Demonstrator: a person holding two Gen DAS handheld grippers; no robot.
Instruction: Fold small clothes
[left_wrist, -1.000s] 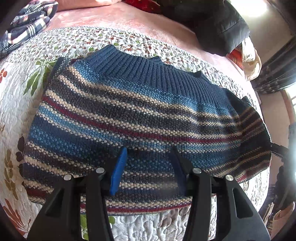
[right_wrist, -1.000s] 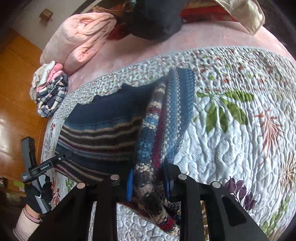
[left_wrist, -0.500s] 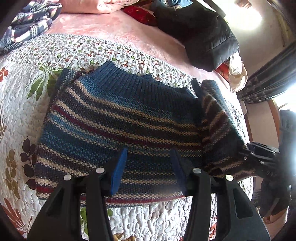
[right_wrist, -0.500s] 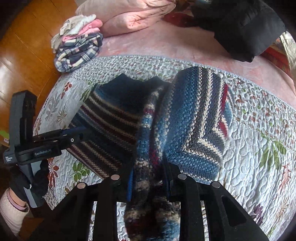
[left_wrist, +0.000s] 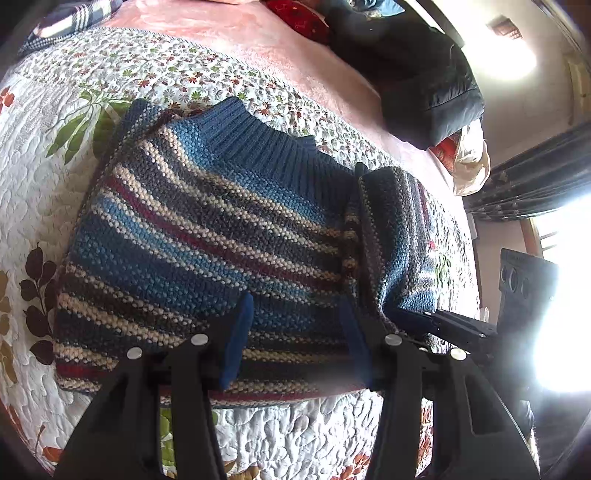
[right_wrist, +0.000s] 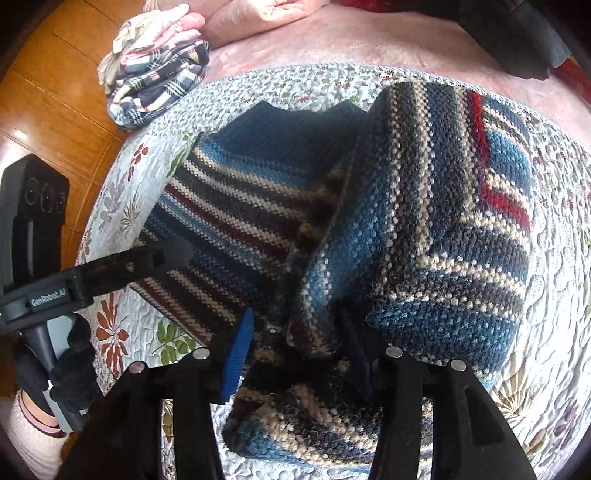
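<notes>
The striped knit sweater (left_wrist: 207, 236) lies flat on the floral quilt (left_wrist: 44, 192) that covers the bed, its ribbed blue collar pointing toward twelve o'clock in the left wrist view. Its sleeve (right_wrist: 424, 221) is folded in over the body and drapes down between the fingers of the right gripper (right_wrist: 299, 354). That gripper's jaws stand apart with the sleeve's knit lying loose in the gap, so it is no firm pinch; whether a pad touches the wool I cannot tell. The left gripper (left_wrist: 295, 343) hovers over the sweater's hem at six o'clock, its blue pads spread wide with nothing between them.

Counted: one sweater, two grippers, one quilt. At eleven o'clock in the right wrist view sits one small stack of folded plaid clothes (right_wrist: 159, 81) on the pink blanket (right_wrist: 351, 40). A dark padded jacket (left_wrist: 417, 74) lies at one o'clock in the left wrist view. A gloved hand (right_wrist: 62, 369) holds the left gripper's handle at eight o'clock.

Compared with a second ago, the sleeve has travelled from the sweater's outer side in across the body. The right gripper was then clamped tight on it, and its jaws have since parted. The left gripper's spread is unchanged.
</notes>
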